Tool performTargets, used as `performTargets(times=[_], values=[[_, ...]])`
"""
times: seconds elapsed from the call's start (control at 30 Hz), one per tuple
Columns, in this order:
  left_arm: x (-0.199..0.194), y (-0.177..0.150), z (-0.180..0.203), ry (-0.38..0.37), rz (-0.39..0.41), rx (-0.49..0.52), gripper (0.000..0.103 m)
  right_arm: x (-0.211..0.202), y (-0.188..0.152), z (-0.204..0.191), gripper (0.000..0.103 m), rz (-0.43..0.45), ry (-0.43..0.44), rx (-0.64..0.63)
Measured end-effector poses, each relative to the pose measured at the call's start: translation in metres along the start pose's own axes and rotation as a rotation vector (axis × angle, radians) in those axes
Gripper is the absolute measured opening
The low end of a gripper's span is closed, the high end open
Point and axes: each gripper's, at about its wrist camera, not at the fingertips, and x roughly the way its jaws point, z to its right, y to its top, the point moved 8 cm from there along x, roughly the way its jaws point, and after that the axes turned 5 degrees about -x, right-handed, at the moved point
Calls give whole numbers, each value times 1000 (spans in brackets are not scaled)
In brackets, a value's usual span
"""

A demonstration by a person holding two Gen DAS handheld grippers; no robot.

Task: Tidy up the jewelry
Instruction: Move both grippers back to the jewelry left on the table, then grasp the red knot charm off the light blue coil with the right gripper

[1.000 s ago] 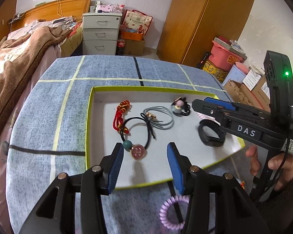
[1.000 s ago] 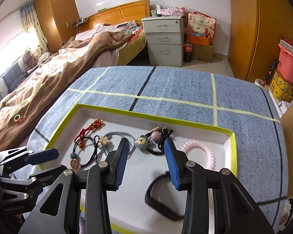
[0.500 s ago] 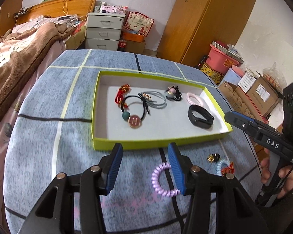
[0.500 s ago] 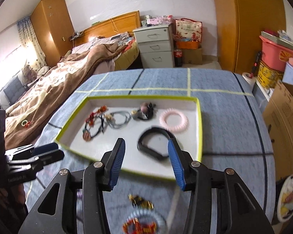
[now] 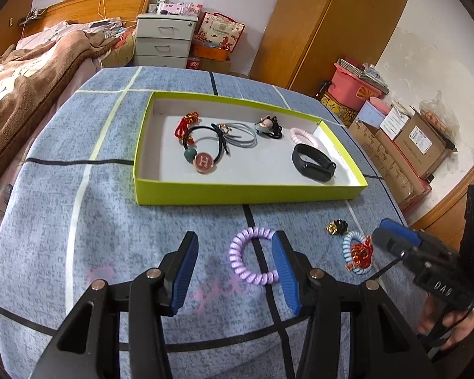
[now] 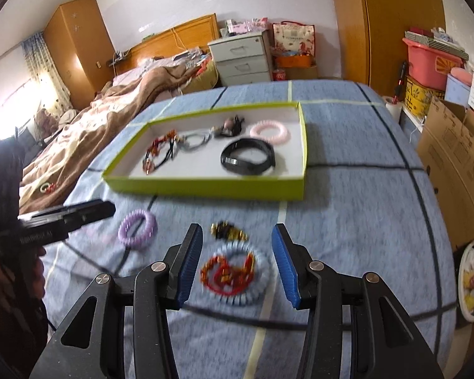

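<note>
A lime-green tray (image 5: pixel 246 194) (image 6: pixel 205 186) on the blue cloth holds a black band (image 5: pixel 312 162) (image 6: pixel 248 156), a pink coil (image 5: pixel 301 135) (image 6: pixel 270 131), hair ties and a red charm. On the cloth in front lie a purple coil tie (image 5: pixel 251 259) (image 6: pixel 137 229), a gold-black piece (image 5: pixel 336 227) (image 6: pixel 227 230) and a pale-blue coil with a red charm (image 5: pixel 357 254) (image 6: pixel 233 273). My left gripper (image 5: pixel 235 273) is open and empty above the purple coil. My right gripper (image 6: pixel 235 267) is open and empty above the pale-blue coil.
The table's right edge drops to cardboard boxes (image 5: pixel 410 148) and a pink bin (image 5: pixel 352 88). A bed with a brown blanket (image 5: pixel 22 79) runs along the left. White drawers (image 5: pixel 164 41) and a wooden wardrobe (image 5: pixel 316 25) stand behind.
Both grippers have pulled back from over the tray to the near side of the table. The loose pieces in front of the tray have come into view. Both stay open and empty.
</note>
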Motion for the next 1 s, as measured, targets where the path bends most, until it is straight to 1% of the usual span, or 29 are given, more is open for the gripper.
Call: performTargets(times=[0.27, 0.37, 0.43, 0.47, 0.5, 0.6, 0.67, 0.73, 0.77, 1.0], values=[[-1, -11, -3, 15, -13, -6, 50, 10, -18, -12, 47, -44, -13, -41], [-2, -13, -4, 21, -14, -7, 50, 11, -21, -14, 47, -43, -40, -55], [-1, -14, -4, 22, -16, -7, 51, 11, -21, -14, 46, -44, -43, -58], [-1, -14, -4, 23, -16, -7, 51, 11, -21, -14, 45, -43, -48, -58], [-1, -14, -3, 22, -17, -7, 51, 11, -22, -13, 38, -43, -56, -58], [-1, -15, -3, 24, -19, -8, 51, 11, -25, -10, 29, -47, -62, -52], [-1, -16, -3, 28, -20, -10, 51, 12, -25, -9, 27, -46, -70, -55], [1, -16, -2, 30, -24, -10, 51, 11, -25, -8, 21, -46, -81, -56], [2, -16, -2, 32, -26, -10, 51, 12, -26, -8, 16, -49, -91, -61], [6, -18, 0, 41, -38, -1, 51, 8, -25, -4, 12, -31, -77, -45]])
